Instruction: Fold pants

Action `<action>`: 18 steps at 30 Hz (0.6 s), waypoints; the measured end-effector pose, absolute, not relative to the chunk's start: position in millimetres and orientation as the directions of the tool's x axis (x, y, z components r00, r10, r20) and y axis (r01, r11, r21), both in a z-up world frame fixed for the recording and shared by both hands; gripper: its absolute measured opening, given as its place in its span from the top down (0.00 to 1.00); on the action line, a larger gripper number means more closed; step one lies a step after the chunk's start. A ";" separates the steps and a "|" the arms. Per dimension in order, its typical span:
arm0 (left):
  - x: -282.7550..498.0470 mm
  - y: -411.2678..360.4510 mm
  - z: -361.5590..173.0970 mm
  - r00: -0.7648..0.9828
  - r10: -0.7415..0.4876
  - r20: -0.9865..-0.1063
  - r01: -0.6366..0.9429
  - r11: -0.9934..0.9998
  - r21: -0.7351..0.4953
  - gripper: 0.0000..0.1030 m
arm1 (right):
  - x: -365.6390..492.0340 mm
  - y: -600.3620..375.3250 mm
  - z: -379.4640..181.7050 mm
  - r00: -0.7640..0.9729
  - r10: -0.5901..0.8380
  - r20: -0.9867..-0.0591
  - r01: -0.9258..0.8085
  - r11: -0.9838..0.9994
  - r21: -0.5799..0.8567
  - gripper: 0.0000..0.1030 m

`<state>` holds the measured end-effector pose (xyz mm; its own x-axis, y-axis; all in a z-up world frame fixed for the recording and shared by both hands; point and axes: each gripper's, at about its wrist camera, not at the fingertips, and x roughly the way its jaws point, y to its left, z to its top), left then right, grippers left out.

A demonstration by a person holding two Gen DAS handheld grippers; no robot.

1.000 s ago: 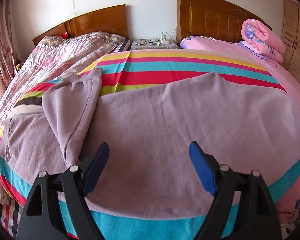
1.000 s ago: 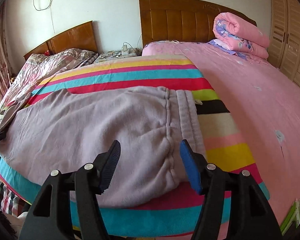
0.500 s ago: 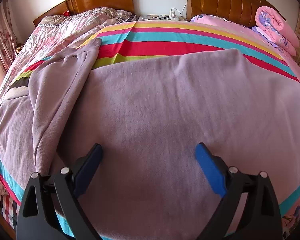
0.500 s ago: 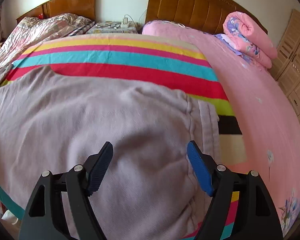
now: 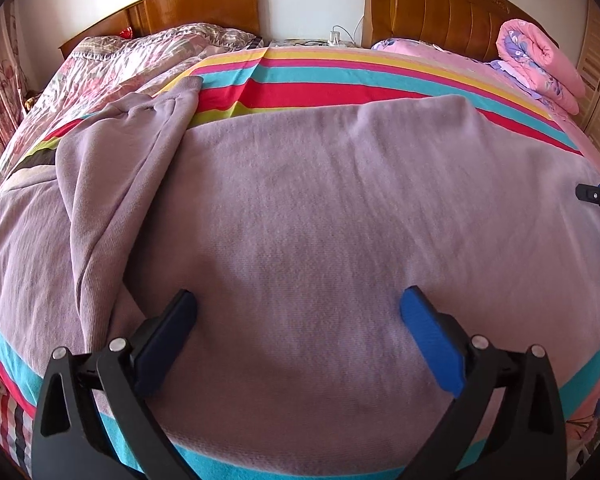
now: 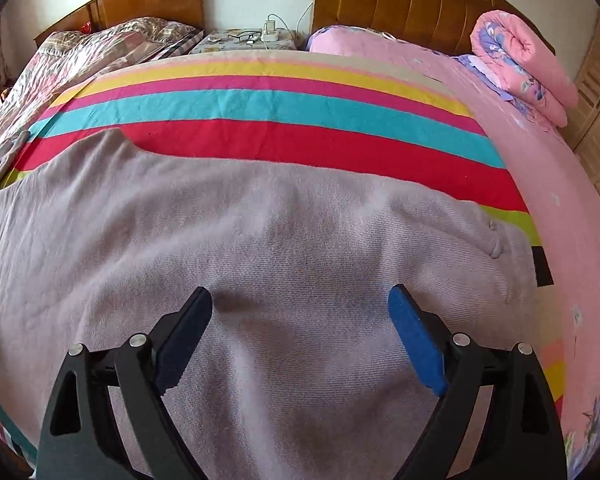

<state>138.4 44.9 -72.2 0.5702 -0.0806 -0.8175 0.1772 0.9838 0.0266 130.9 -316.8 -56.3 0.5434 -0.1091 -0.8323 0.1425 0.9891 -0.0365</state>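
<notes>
Lilac pants (image 5: 340, 216) lie flat across the striped blanket (image 6: 284, 116) on the bed. Our left gripper (image 5: 298, 320) and right gripper (image 6: 300, 320) hover spread above soft, limp fleece, best pinched at hems or waistband (image 6: 512, 256).

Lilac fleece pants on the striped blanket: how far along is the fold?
Done: the lilac fleece pants lie spread on the striped blanket, one leg flopped over at the left end. In hand: nothing; left gripper and right gripper are both open over the fabric. Left: the folds themselves.
</notes>
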 end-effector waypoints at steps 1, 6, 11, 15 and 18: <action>138.5 45.0 -72.2 0.570 -0.079 -0.818 0.176 0.984 0.028 0.01 | 130.0 -310.1 -52.1 0.568 -0.079 -0.819 0.120 0.993 -0.012 0.16; 138.5 45.3 -72.0 0.571 -0.078 -0.817 0.174 0.984 0.027 0.01 | 136.5 -283.1 -73.4 0.519 -0.030 -0.854 0.018 1.000 -0.024 0.15; 139.4 45.2 -71.1 0.569 -0.079 -0.819 0.174 0.984 0.026 0.01 | 130.5 -292.8 -77.8 0.545 0.017 -0.838 0.032 0.999 0.040 0.14; 138.9 45.6 -70.4 0.560 -0.087 -0.824 0.185 0.983 0.022 0.01 | 129.6 -292.4 -79.6 0.566 0.016 -0.824 0.033 0.999 0.042 0.13; 134.2 49.5 -60.8 0.556 -0.098 -0.826 0.171 0.985 -0.002 0.04 | 128.8 -291.8 -79.2 0.574 0.018 -0.819 0.030 0.999 0.043 0.13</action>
<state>134.2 49.5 -60.8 0.5557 -0.0984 -0.8255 0.1712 0.9852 -0.0023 128.8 -291.8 -79.2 0.5738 0.0178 -0.8188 0.0298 0.9986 0.0426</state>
